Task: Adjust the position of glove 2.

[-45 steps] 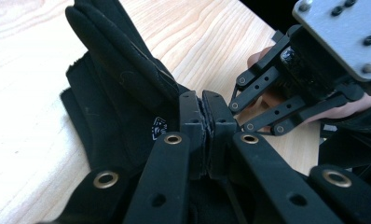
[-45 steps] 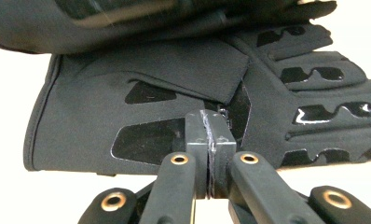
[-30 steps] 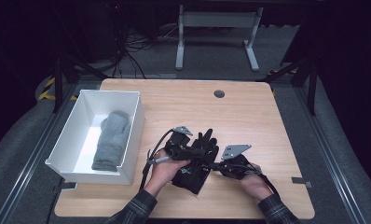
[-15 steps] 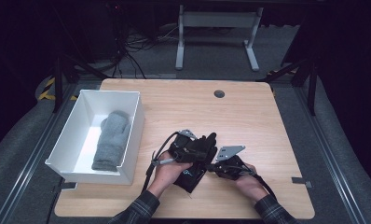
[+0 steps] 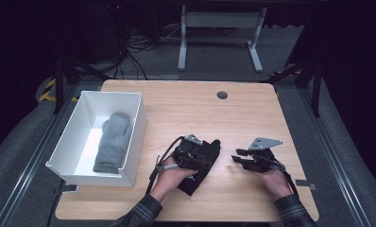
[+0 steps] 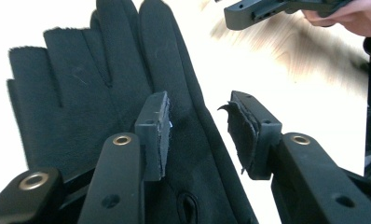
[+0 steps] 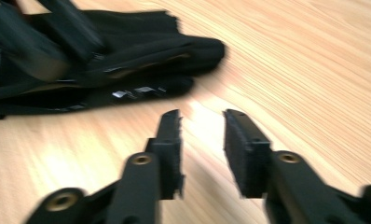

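Black glove (image 5: 202, 158) flat on table (image 5: 186, 101), both grippers' fingers just spread, pinching nothing

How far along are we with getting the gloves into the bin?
Done: a grey mitten lies in the white bin. In hand: the black gloves lie on the table; the left gripper hangs open above them, its jaws just opened, and the right gripper is open and apart, nothing between its jaws. Left: carrying the gloves to the bin.
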`<state>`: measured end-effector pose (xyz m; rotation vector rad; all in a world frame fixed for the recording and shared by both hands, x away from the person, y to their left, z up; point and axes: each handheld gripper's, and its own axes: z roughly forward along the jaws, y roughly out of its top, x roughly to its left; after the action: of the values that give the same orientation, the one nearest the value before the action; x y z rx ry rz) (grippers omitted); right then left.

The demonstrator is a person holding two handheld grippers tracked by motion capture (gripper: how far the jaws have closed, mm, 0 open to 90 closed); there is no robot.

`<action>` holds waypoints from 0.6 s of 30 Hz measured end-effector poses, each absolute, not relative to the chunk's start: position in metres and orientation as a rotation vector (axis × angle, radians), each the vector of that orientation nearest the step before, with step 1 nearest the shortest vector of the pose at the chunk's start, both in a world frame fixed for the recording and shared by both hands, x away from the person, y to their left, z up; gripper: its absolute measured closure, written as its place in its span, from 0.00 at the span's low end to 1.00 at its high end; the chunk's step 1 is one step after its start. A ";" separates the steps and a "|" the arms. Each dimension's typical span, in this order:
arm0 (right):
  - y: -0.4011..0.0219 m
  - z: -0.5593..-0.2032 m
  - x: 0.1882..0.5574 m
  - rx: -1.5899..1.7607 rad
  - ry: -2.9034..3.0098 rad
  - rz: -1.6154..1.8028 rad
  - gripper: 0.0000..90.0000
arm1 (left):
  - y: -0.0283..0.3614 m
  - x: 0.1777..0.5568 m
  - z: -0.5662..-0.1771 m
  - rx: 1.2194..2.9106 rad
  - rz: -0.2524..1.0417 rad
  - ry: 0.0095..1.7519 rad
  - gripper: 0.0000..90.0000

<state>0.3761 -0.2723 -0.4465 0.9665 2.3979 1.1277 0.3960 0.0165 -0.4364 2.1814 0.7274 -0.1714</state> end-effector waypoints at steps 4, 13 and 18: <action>-0.285 -0.449 0.379 1.012 2.365 1.104 0.53 | 0.020 0.389 -0.430 2.190 -0.197 0.693 0.93; -0.303 -0.455 0.384 1.079 2.312 1.049 0.46 | 0.018 0.372 -0.448 2.329 -0.209 0.658 1.00; -0.301 -0.456 0.384 1.073 2.316 1.029 0.43 | 0.025 0.367 -0.444 2.378 -0.171 0.664 1.00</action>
<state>0.3838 -0.3006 -0.4564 1.0733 2.3161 1.0295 0.3670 0.0253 -0.4443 2.3781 0.6642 -0.1711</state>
